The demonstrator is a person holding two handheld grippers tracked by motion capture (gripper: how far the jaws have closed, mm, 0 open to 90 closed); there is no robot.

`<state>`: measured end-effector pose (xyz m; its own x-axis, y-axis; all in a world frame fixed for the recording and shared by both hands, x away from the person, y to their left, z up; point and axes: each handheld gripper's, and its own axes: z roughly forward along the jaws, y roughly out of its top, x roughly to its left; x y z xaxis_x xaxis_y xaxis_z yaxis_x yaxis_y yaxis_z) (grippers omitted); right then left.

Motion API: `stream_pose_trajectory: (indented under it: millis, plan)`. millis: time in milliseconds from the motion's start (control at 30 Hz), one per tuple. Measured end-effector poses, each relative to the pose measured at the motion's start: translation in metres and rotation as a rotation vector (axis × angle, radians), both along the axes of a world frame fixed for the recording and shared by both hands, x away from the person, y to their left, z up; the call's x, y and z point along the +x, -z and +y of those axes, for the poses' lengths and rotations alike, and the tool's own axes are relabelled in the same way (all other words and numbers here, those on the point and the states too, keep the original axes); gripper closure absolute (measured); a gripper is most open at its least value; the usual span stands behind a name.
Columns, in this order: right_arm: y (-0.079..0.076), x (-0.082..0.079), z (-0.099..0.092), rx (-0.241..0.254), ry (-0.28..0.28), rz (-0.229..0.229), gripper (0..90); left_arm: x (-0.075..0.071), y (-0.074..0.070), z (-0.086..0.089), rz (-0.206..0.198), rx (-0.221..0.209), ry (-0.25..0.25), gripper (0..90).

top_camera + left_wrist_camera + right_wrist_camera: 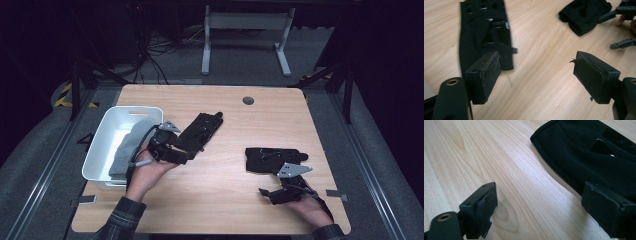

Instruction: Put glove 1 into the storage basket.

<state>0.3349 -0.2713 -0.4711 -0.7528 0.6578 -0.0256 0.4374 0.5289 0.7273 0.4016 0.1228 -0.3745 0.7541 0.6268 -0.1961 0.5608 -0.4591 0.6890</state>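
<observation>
Nothing gripped yet, so early on, prob. Left claw [536,72] wide open, empty; black glove [485,35] just ahead-left on bench [541,45]. Right claw [541,207] open, empty, 2nd glove [586,157] ahead-right. Grey cloth [127,147] already in white bin [100,145].

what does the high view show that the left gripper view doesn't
High view alone: the white bin with a grey cloth in it, the person's forearms, and the floor with a desk frame beyond the table. Left gripper view alone: the left gripper's frayed pads, jaws open. Both: the wooden table, two black gloves, and the right gripper.
</observation>
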Motion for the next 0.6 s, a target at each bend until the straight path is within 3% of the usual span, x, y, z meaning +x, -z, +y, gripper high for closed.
stream_pose_trajectory:
  millis: [200,333,400,533,600]
  plan:
    - [0.0,0.0,0.0,0.0,0.0,0.0,13.8,-0.009,0.016,-0.022,-0.015,0.041,0.041,21.3]
    - [0.0,0.0,0.0,0.0,-0.001,0.0,13.8,-0.018,0.04,-0.032,-0.039,0.065,0.049,21.3]
    - [0.0,0.0,0.0,0.0,-0.002,0.0,13.9,-0.02,0.046,-0.033,-0.043,0.07,0.05,21.3]
    - [-0.002,0.0,0.0,-0.012,-0.003,0.014,17.1,-0.024,0.068,-0.04,-0.035,0.136,0.065,17.2]
    - [-0.005,0.0,0.0,-0.03,-0.003,0.029,20.3,-0.026,0.077,-0.041,-0.021,0.145,0.072,15.3]
